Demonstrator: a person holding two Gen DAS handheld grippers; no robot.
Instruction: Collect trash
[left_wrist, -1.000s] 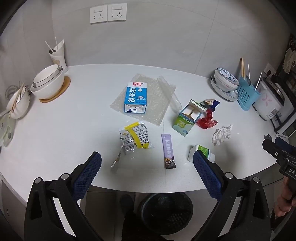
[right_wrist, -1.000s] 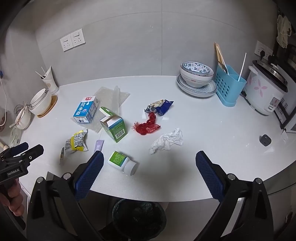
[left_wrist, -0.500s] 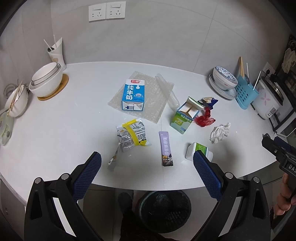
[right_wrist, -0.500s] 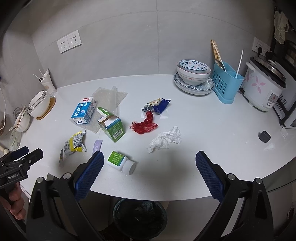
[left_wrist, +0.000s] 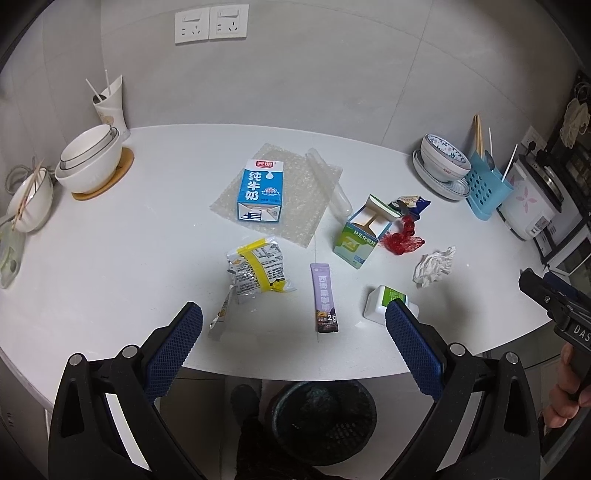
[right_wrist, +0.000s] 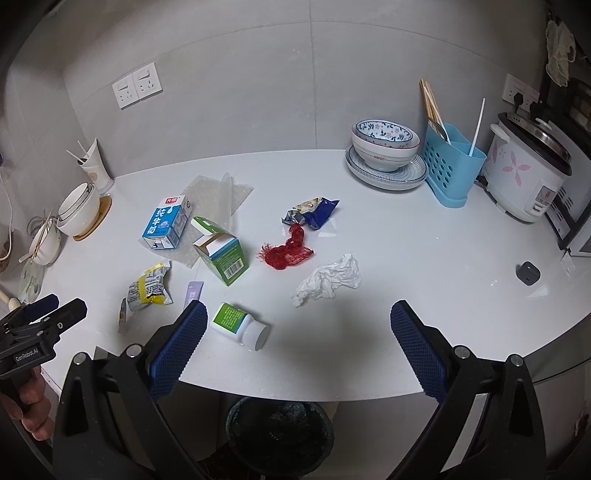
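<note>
Both grippers, left gripper (left_wrist: 293, 325) and right gripper (right_wrist: 298, 332), are hovering with fingers spread wide and empty over tabletop (left_wrist: 110, 258) litter, bin (right_wrist: 280, 432) waiting below.

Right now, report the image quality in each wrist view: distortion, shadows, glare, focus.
Left wrist view: strong fisheye bend, dark corners, the counter edge curves; print on the milk carton reads sharp. Right wrist view: same bend; soft shadow beside the crumpled tissue, faint sheen on the counter near the rice cooker, no harsh glare.
</note>
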